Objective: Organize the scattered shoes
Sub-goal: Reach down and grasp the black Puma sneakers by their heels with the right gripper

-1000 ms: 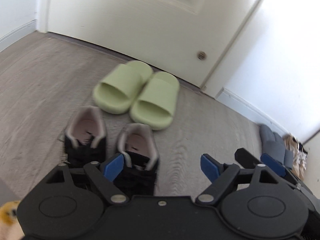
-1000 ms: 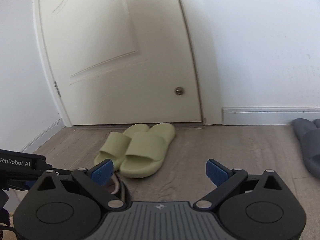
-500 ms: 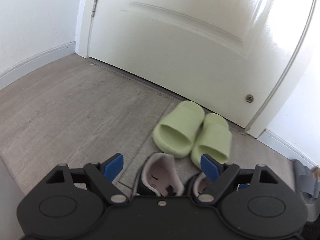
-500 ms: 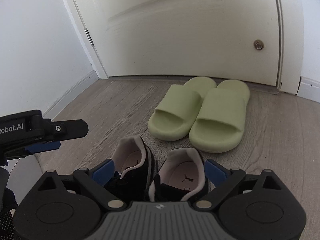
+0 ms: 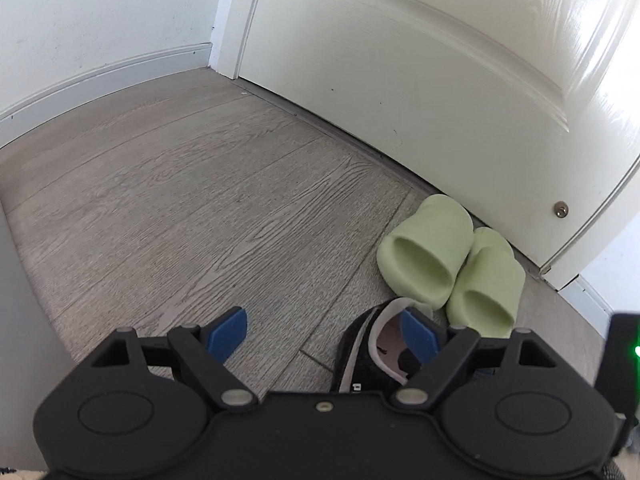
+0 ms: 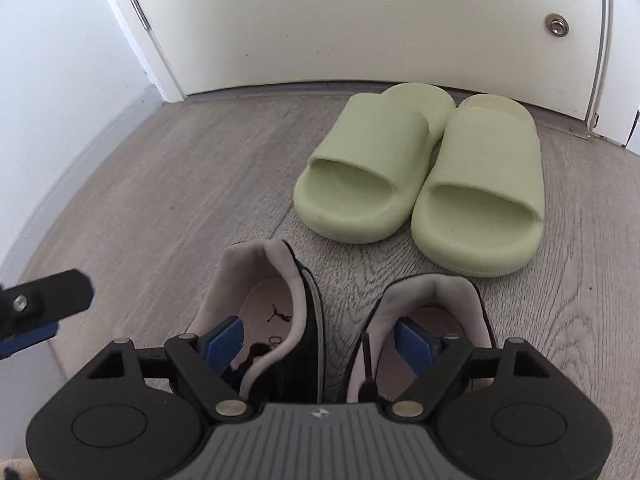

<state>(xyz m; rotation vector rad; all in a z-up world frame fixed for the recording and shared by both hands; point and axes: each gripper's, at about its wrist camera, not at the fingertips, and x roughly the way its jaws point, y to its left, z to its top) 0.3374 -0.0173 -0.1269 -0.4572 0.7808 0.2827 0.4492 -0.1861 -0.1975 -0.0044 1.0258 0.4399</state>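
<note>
Two black sneakers with pale pink lining stand side by side on the wood floor, heels toward the door: the left sneaker (image 6: 276,300) and the right sneaker (image 6: 436,312). My right gripper (image 6: 320,344) hangs open just above them, one blue pad over each shoe's opening. A pair of pale green slides (image 6: 416,176) sits together in front of the white door. In the left wrist view my left gripper (image 5: 324,336) is open and empty; its right pad overlaps the one sneaker (image 5: 384,344) seen there, with the green slides (image 5: 448,268) beyond.
The white door (image 6: 360,20) and its threshold close off the far side. A white wall with baseboard (image 5: 100,76) runs along the left. Bare grey wood floor (image 5: 180,208) lies left of the shoes. The left gripper's tip (image 6: 44,296) shows at the right wrist view's left edge.
Both grippers have come down and forward over the black sneakers. The left view has swung left, so the shoes now sit at its right. Jaws stay open.
</note>
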